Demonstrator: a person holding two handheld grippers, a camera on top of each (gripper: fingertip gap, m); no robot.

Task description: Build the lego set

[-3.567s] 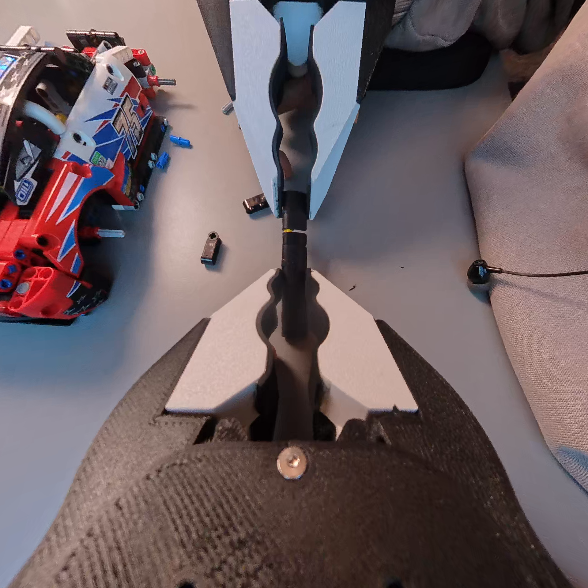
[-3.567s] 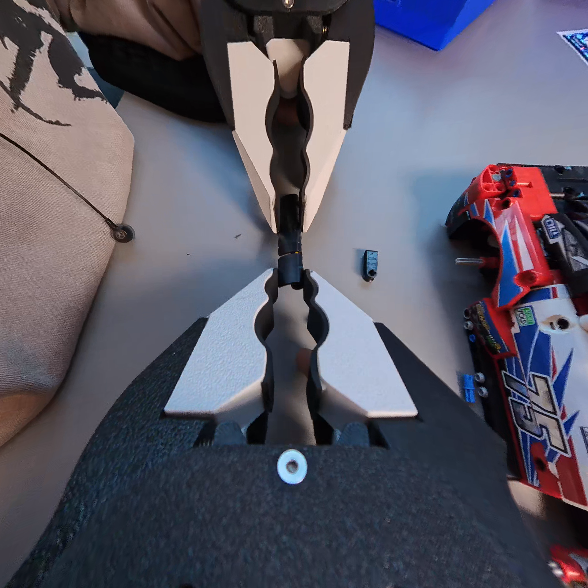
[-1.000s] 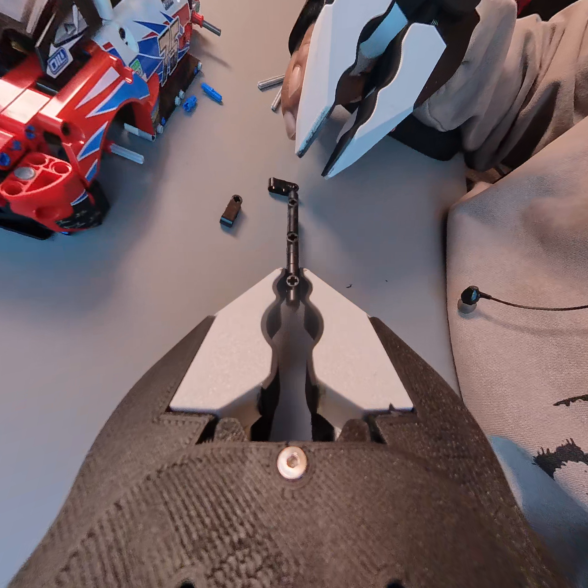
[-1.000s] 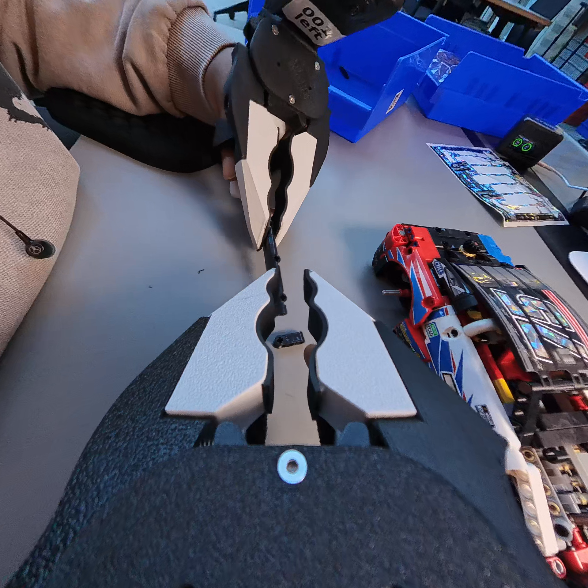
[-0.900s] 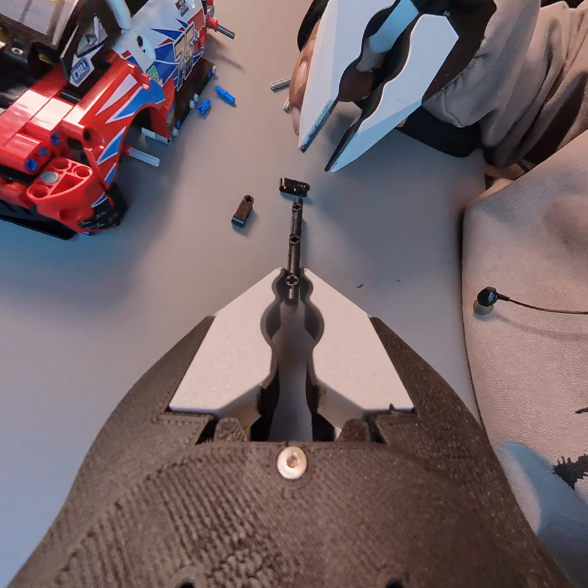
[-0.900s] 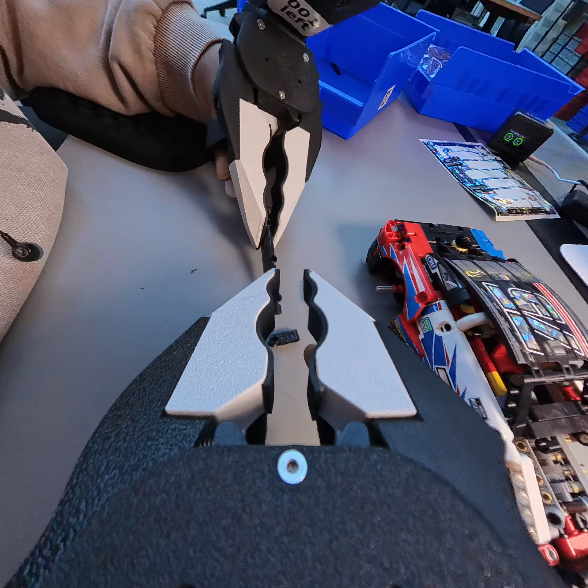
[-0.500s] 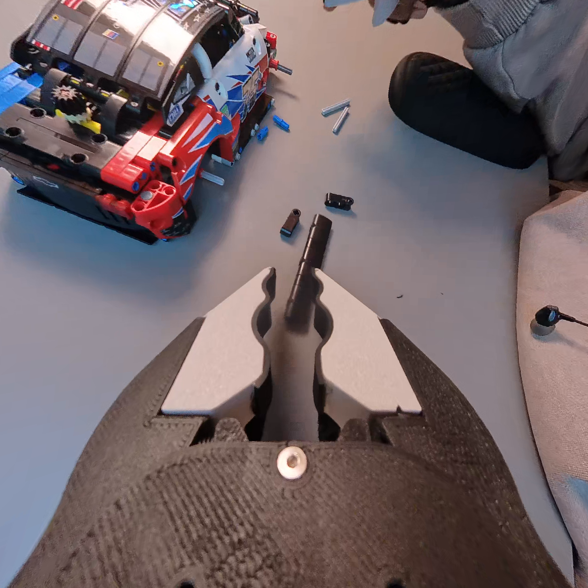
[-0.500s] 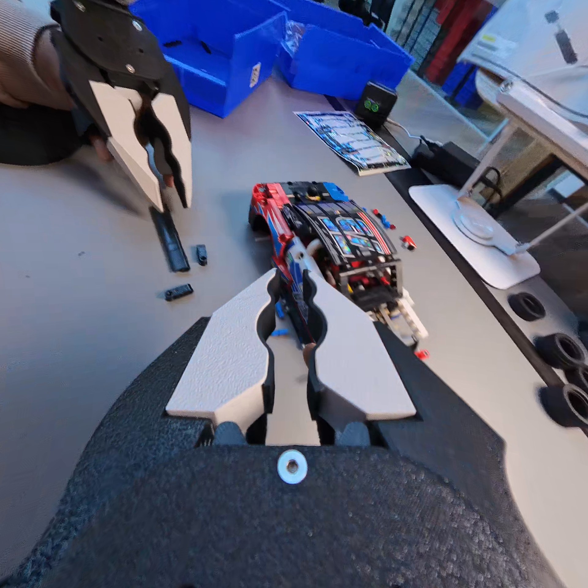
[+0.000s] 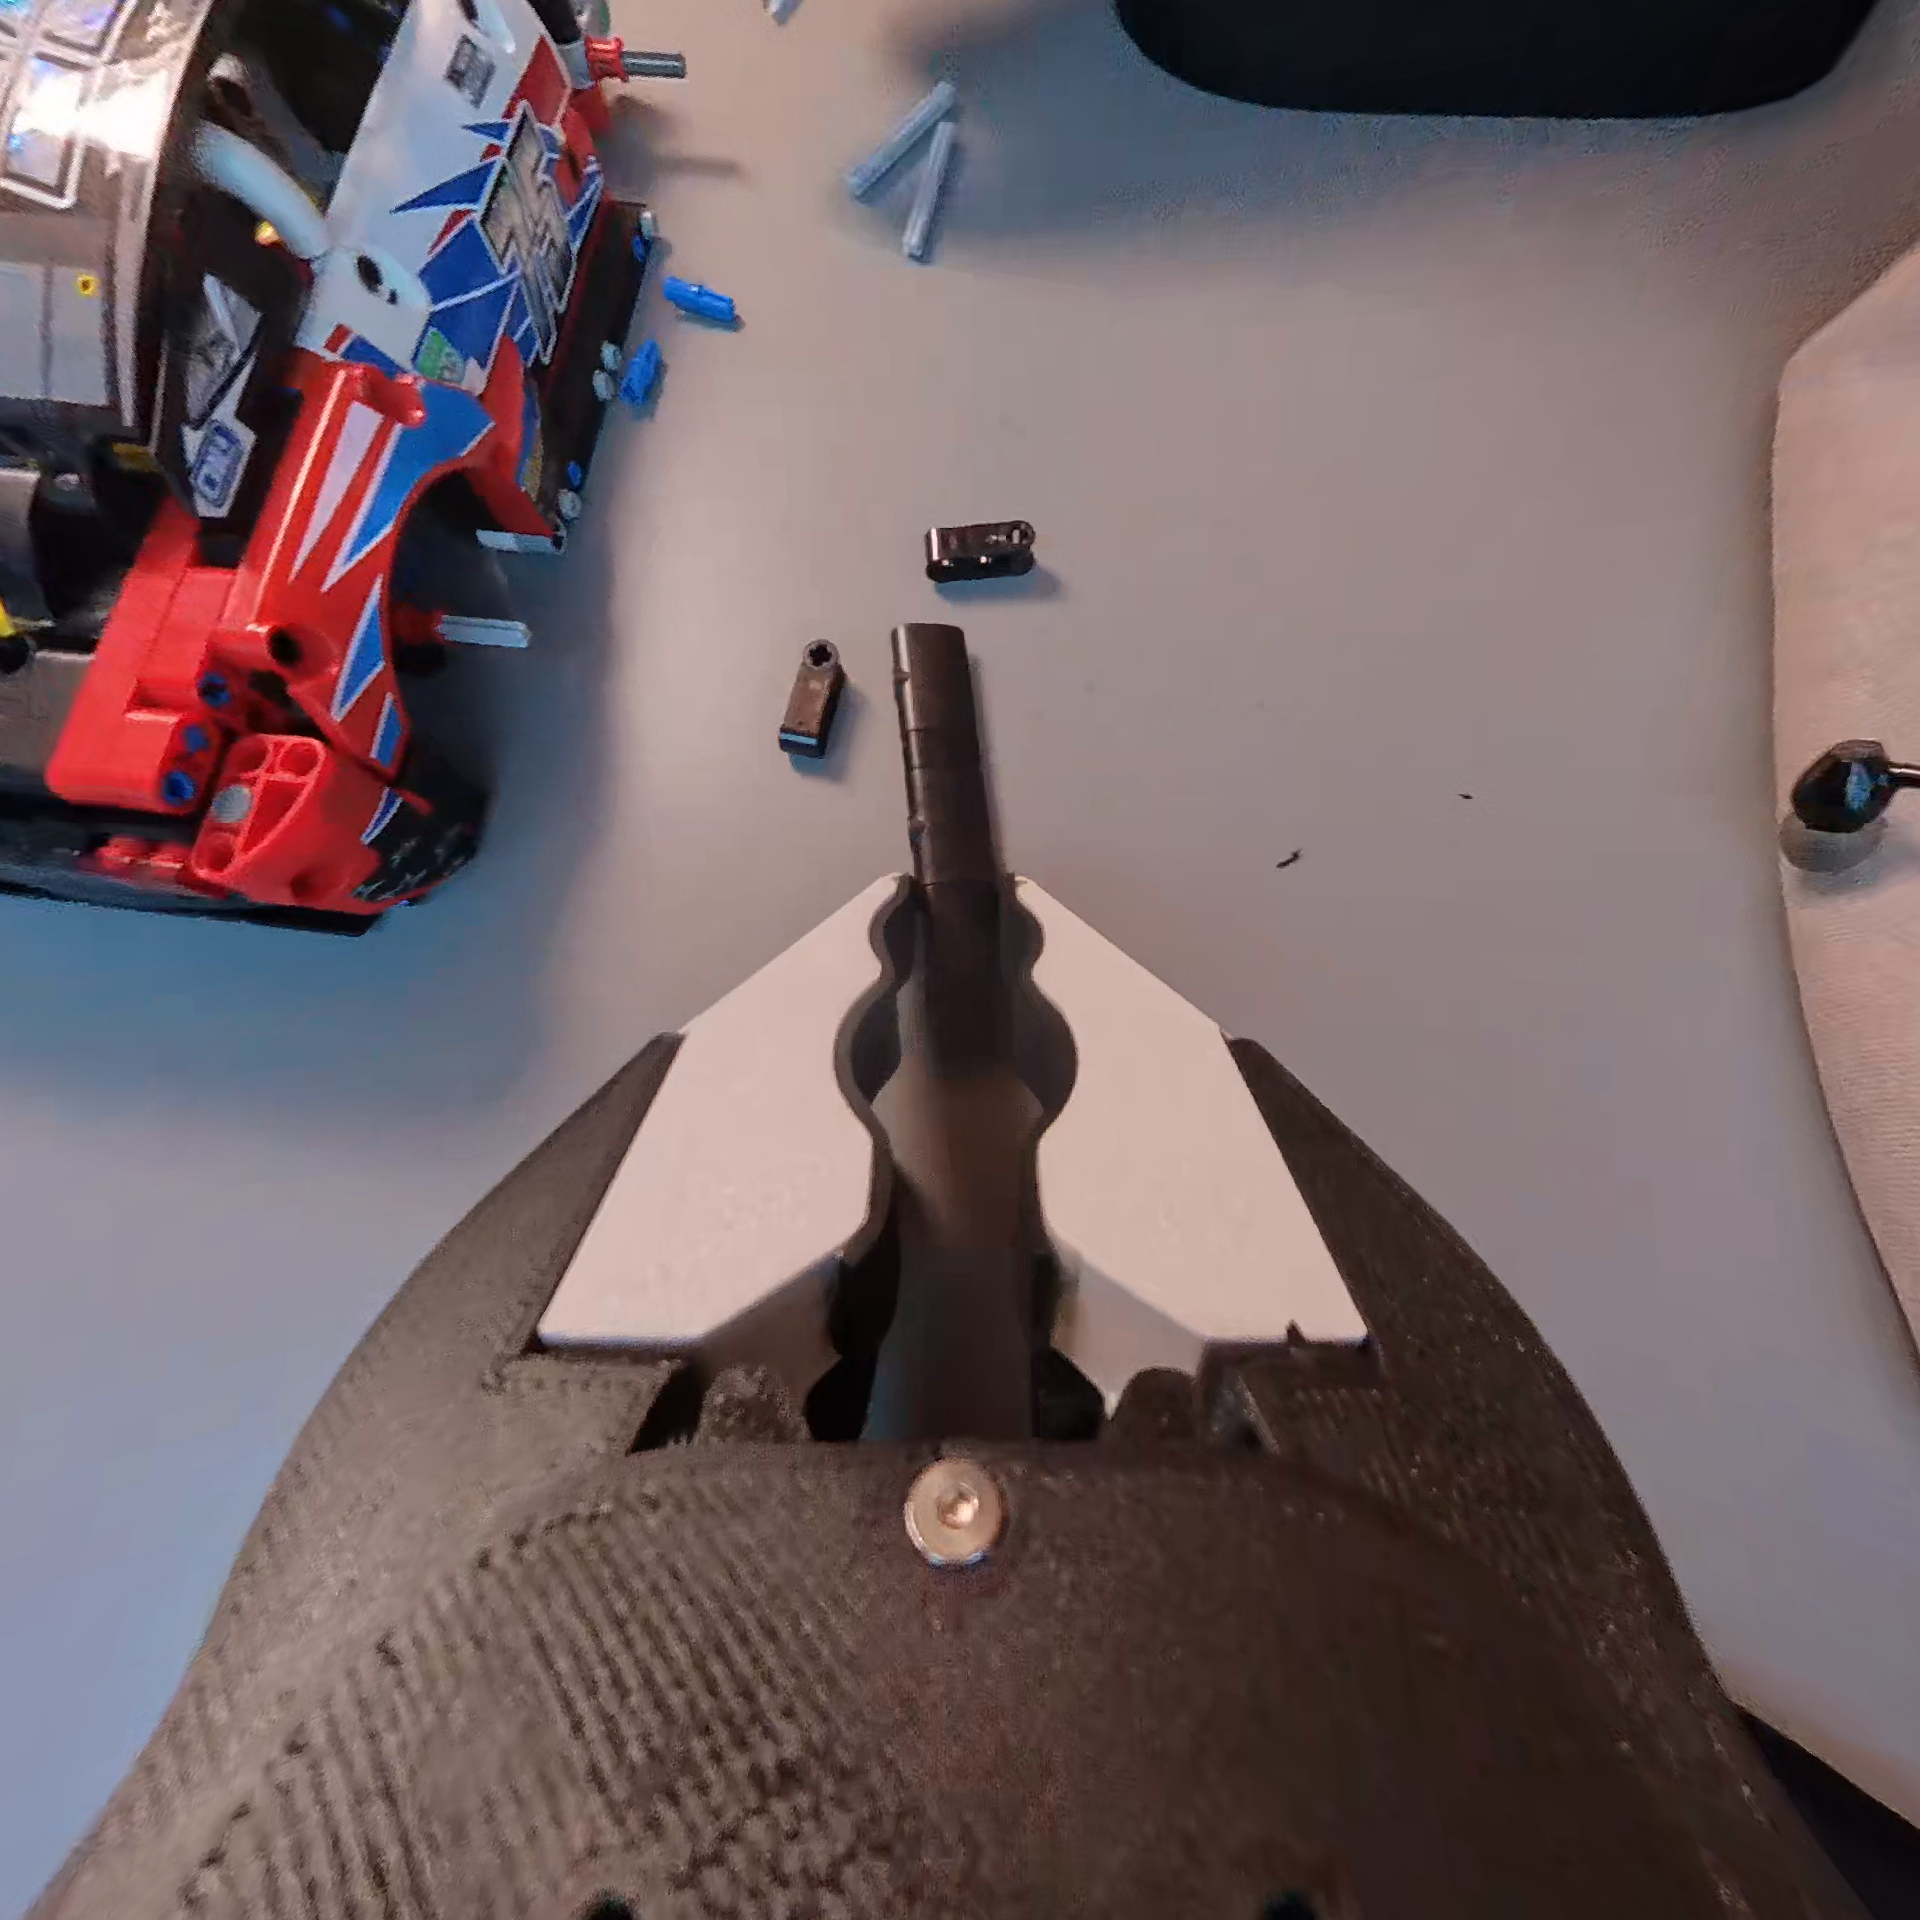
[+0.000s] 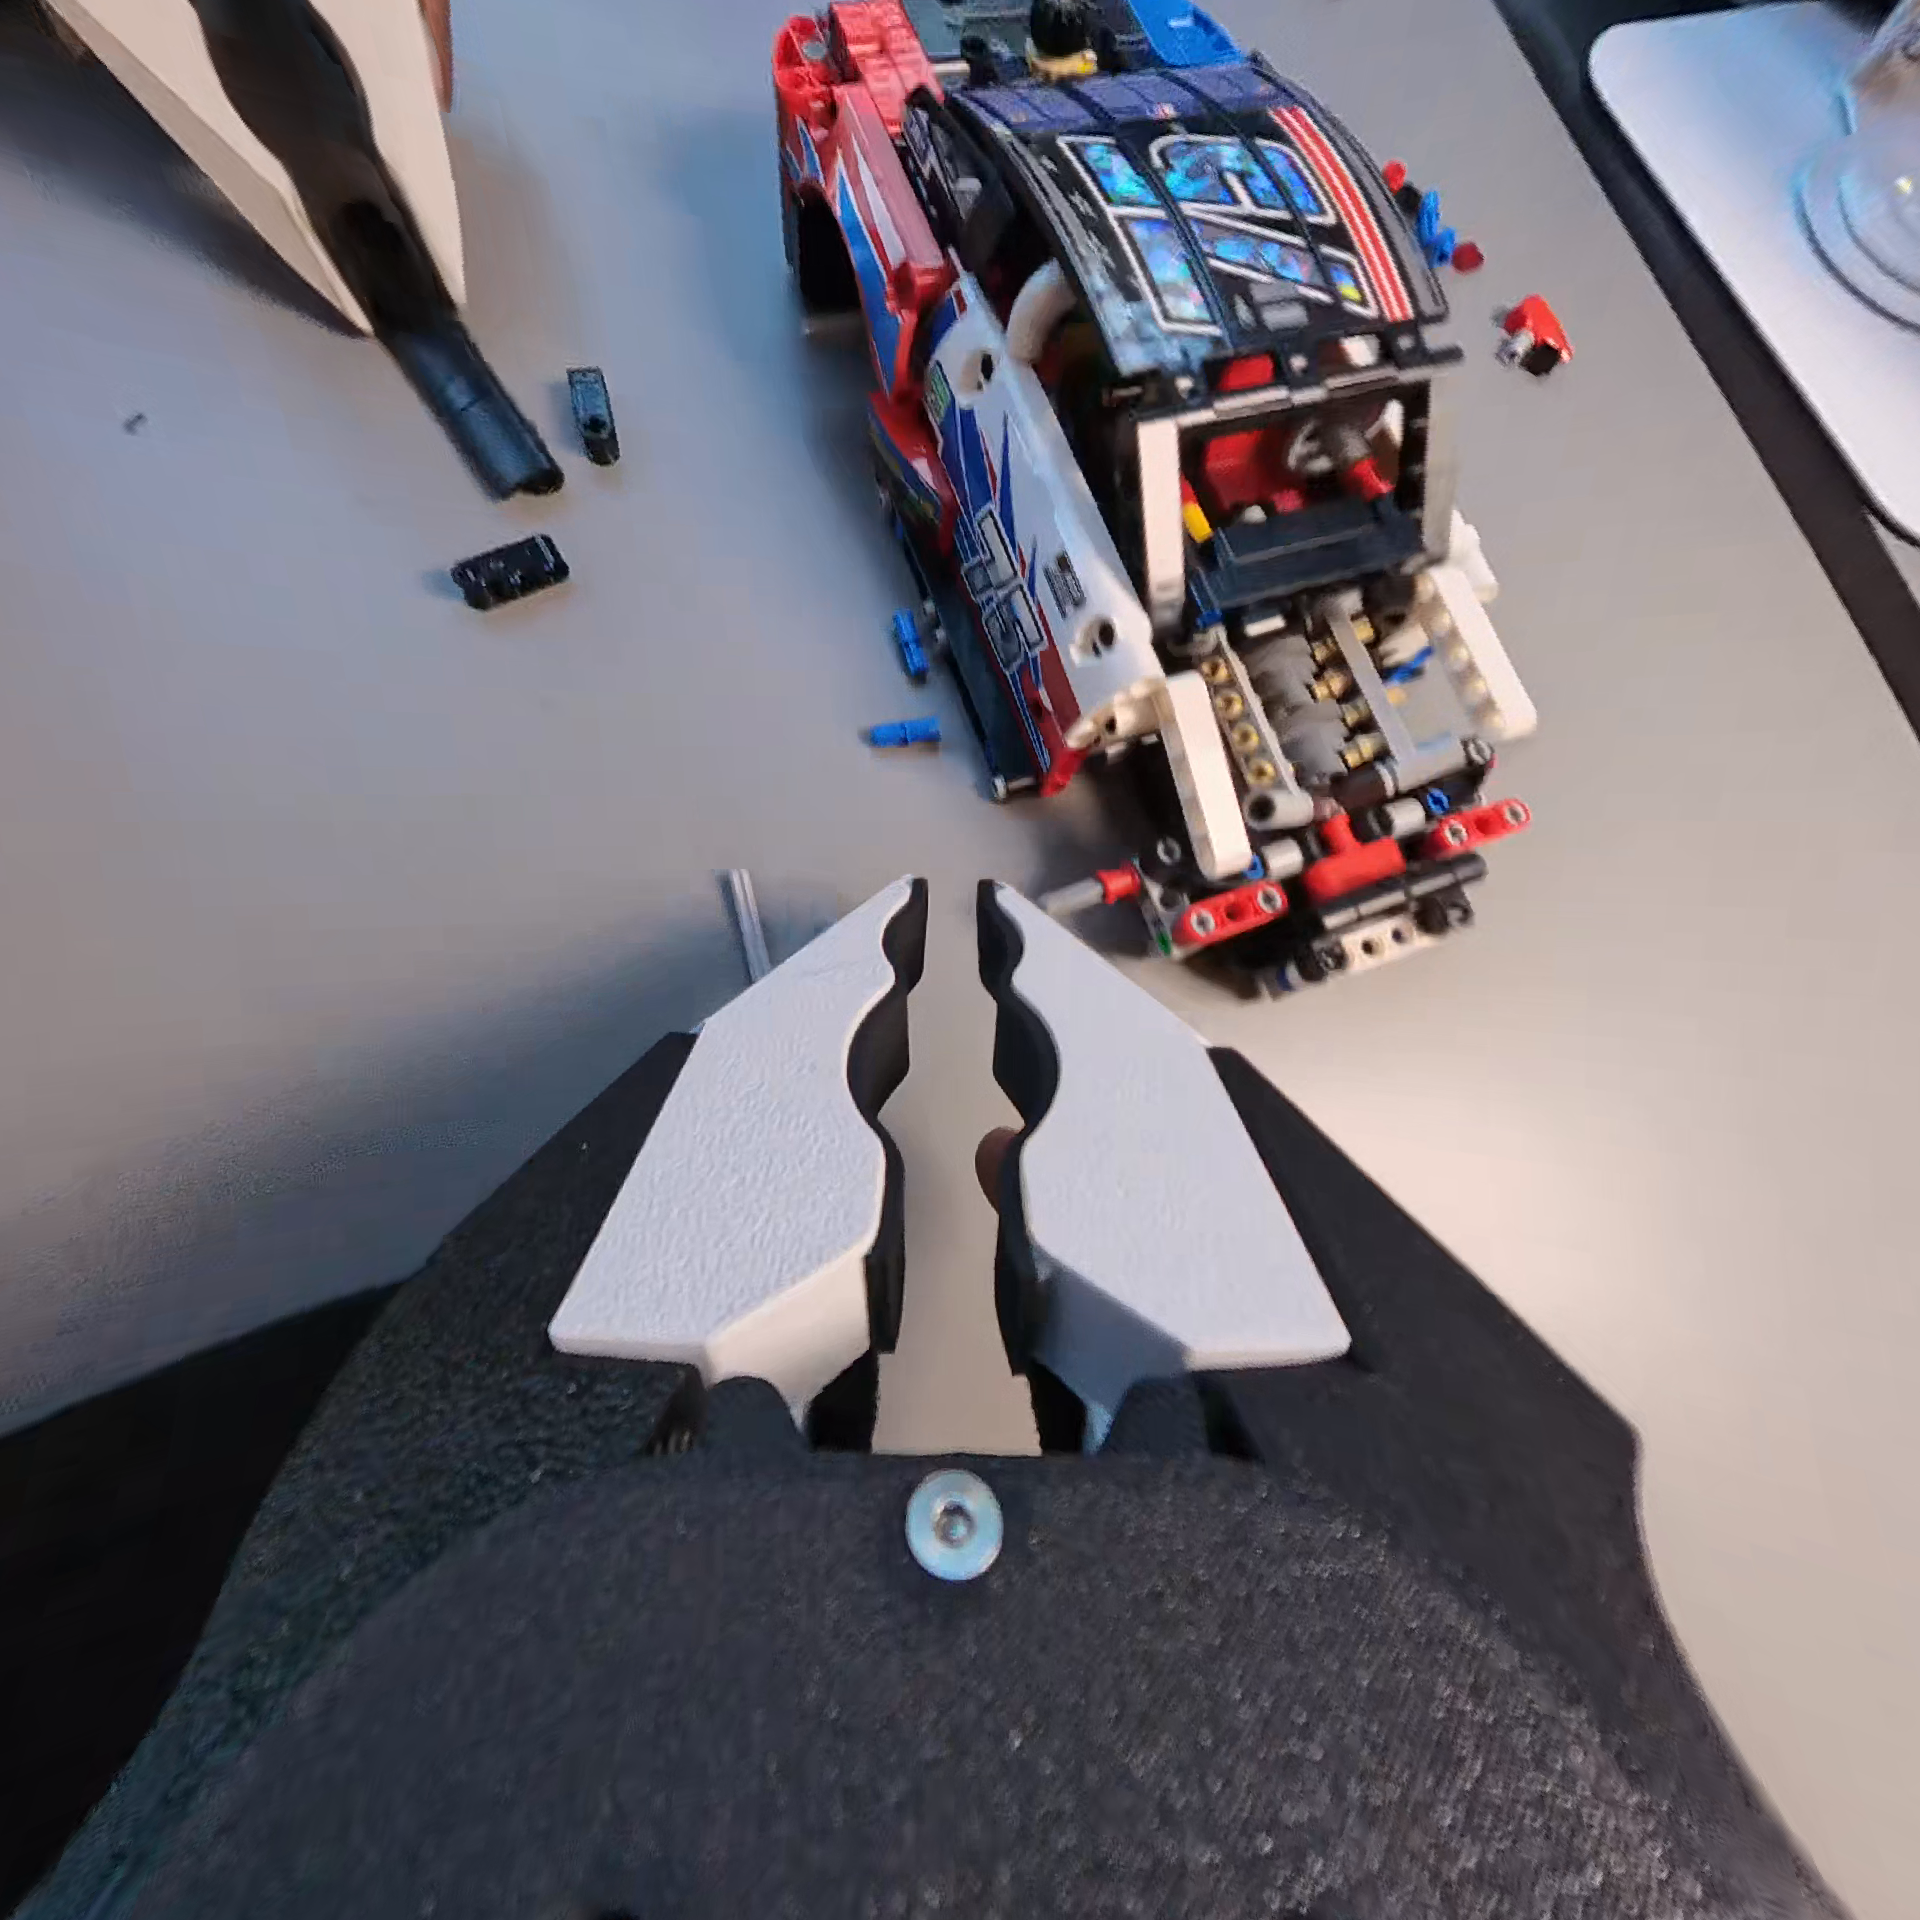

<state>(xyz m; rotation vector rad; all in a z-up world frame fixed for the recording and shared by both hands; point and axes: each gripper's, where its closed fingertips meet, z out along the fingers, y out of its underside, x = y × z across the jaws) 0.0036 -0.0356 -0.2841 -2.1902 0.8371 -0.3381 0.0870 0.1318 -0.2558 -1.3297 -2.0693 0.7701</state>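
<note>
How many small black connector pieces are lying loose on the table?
2: one black connector just left of the held black beam's tip, another just beyond it. More may hide behind the car.

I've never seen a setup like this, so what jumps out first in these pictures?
The red, white and blue lego car dominates the grey table, with small blue pins scattered beside it. The left gripper grips a long black piece pointing toward two small black connectors, while the right gripper holds nothing.
</note>
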